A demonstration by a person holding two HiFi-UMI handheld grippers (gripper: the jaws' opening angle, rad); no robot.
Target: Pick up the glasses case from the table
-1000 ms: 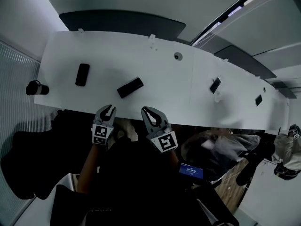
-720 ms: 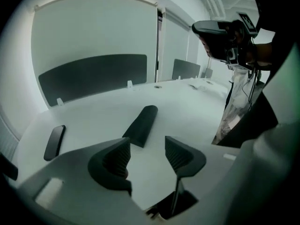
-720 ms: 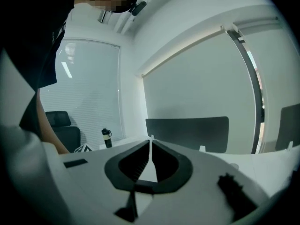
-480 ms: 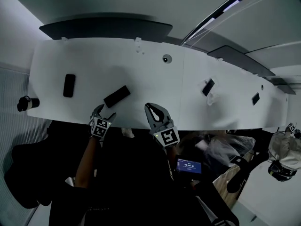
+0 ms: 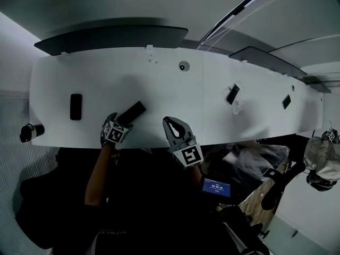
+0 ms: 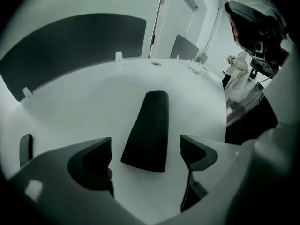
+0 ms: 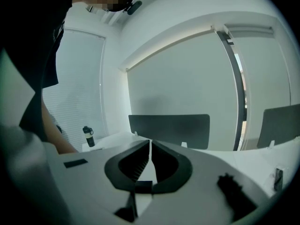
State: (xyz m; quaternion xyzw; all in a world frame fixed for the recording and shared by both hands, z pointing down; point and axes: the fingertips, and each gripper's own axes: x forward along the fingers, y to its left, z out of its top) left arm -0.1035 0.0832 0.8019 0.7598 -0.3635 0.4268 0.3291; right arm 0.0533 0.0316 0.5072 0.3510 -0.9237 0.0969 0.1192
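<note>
Dark, oblong glasses case [image 5: 131, 113], flat on the white table [image 5: 79, 70] near its front edge, set at a slant with the near end toward the left gripper [image 5: 118, 122]. Looks hard-shelled, light and smooth, so likely to skid or swivel if pinched at a corner. Best taken across the narrow width, a little in from the near end, pads square on the long sides. Left gripper jaws just been opening, now spread wide either side of that near end, bare table showing on both sides, no pad touching yet. Right gripper [image 5: 171, 125] off to the right at the table edge, closed on nothing, apart from the case. Farther left, a flat dark slab [image 5: 76, 106] and a bottle [image 5: 29, 132], both well clear.
</note>
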